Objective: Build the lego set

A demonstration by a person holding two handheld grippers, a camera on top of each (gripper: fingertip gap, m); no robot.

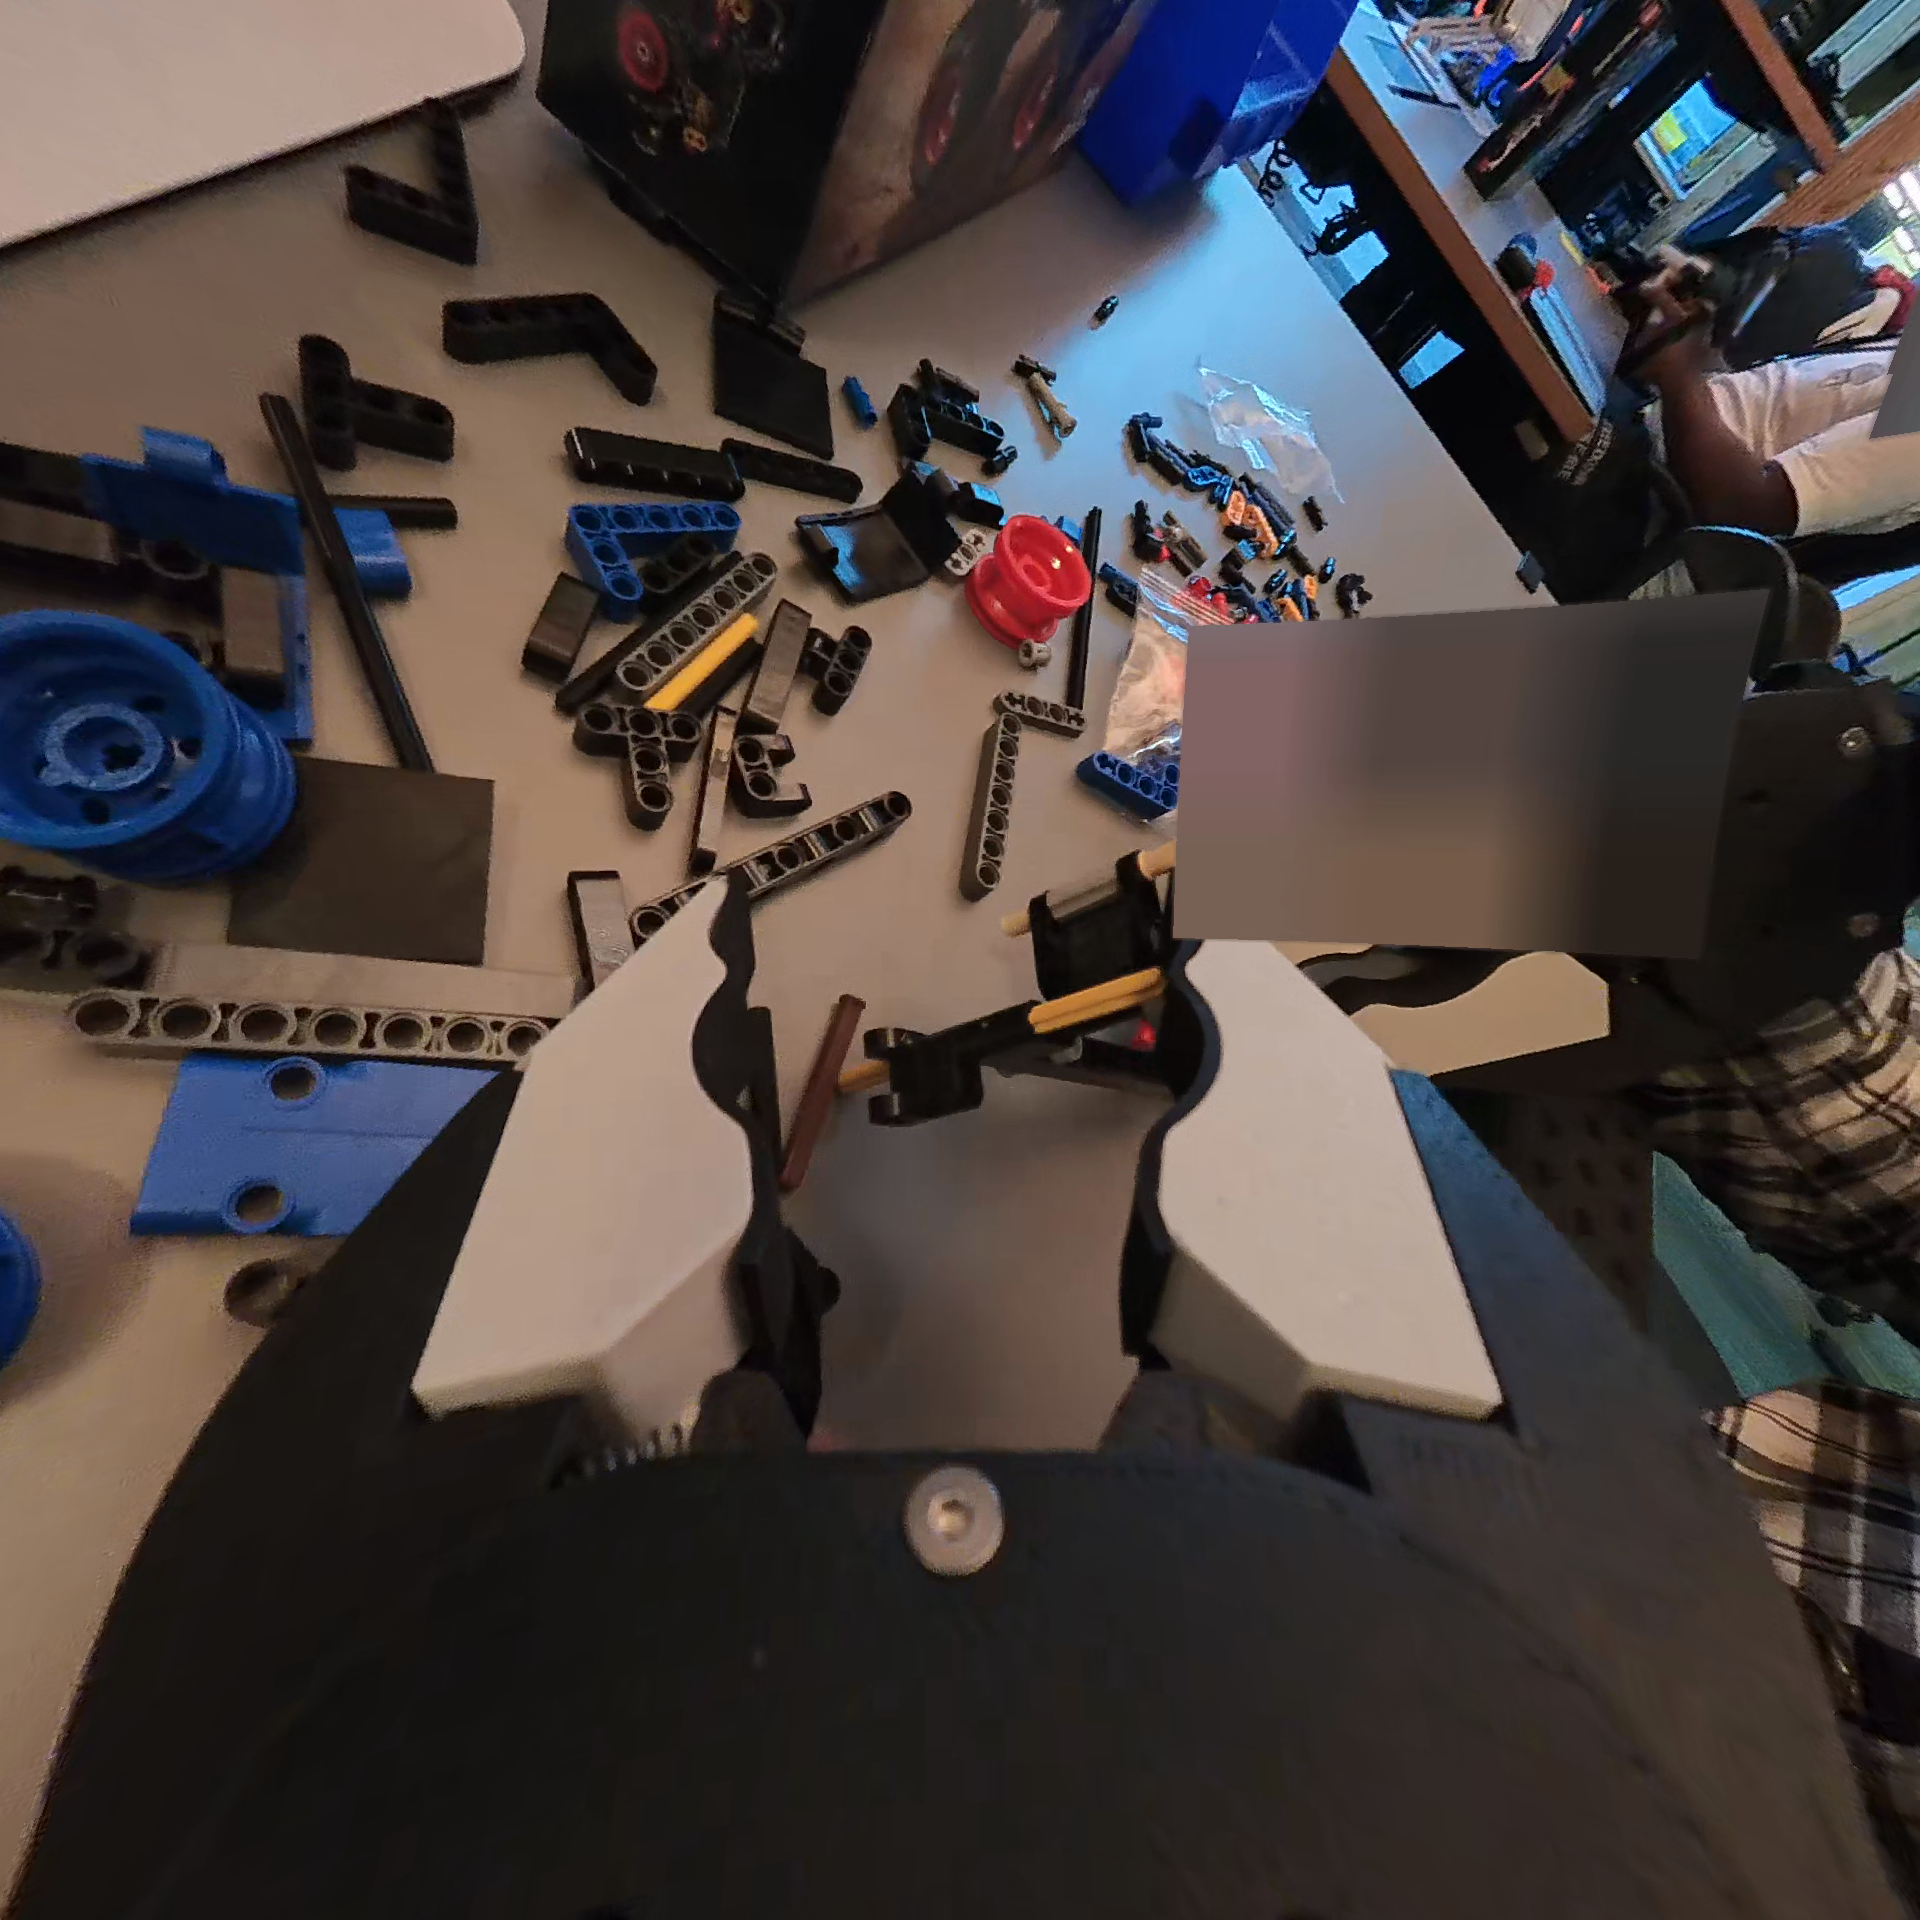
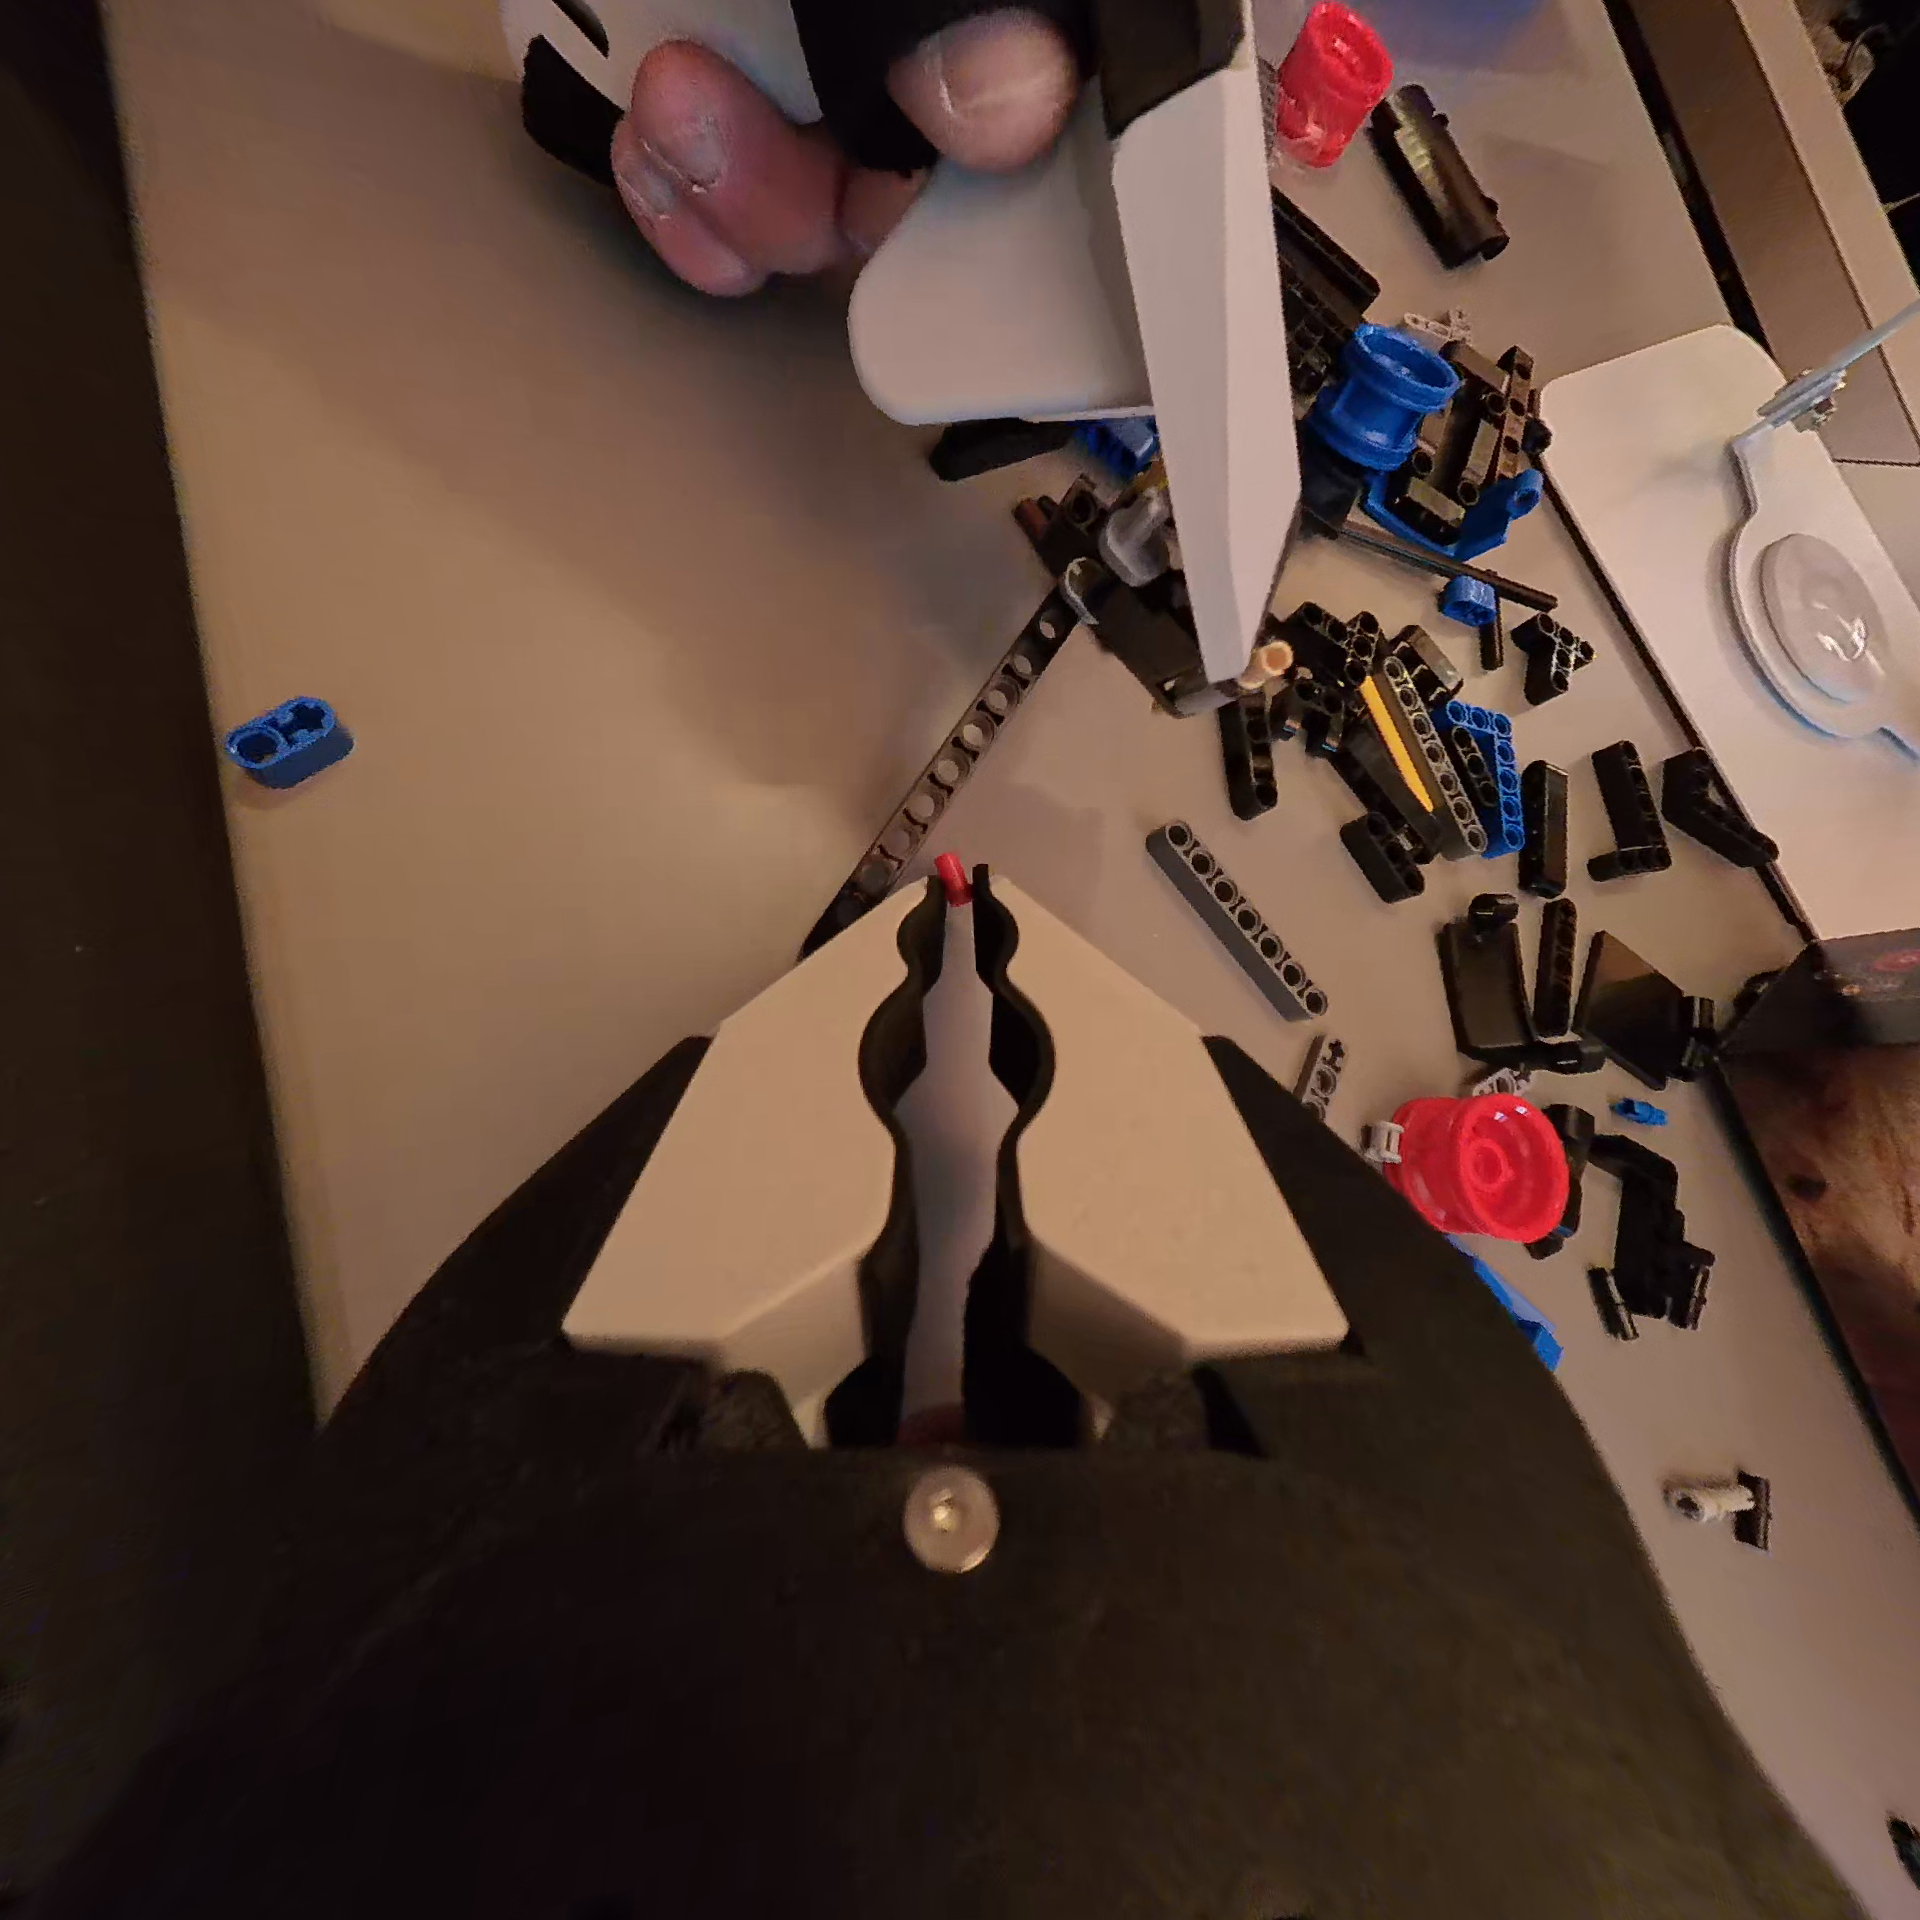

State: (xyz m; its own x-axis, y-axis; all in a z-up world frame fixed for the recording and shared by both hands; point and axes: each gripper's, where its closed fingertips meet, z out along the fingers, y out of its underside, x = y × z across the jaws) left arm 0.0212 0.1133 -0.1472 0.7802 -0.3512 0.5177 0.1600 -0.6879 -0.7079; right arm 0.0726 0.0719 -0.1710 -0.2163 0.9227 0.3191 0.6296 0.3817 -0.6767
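Right gripper (image 2: 961,894) pinched on a tiny red peg (image 2: 950,869) w/ its tips. Left gripper (image 1: 951,966) wide open, black-and-yellow assembly (image 1: 997,1039) btwn its fingers, grip unclear.

Grey table (image 1: 1351,343) is lit coolly (daylight side); wooden-edged shelving (image 1: 1455,208) is seen beyond, clutter stored.

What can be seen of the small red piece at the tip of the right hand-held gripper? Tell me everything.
The small red piece is a tiny bright red part that looks like plastic, seemingly a short pin. It is pinched at the very tips of the right hand-held gripper, whose jaws are nearly together. Only its end pokes out beyond the tips; the rest is hidden between the black pads. It is held above the pale table, and nothing but the gripper touches it.
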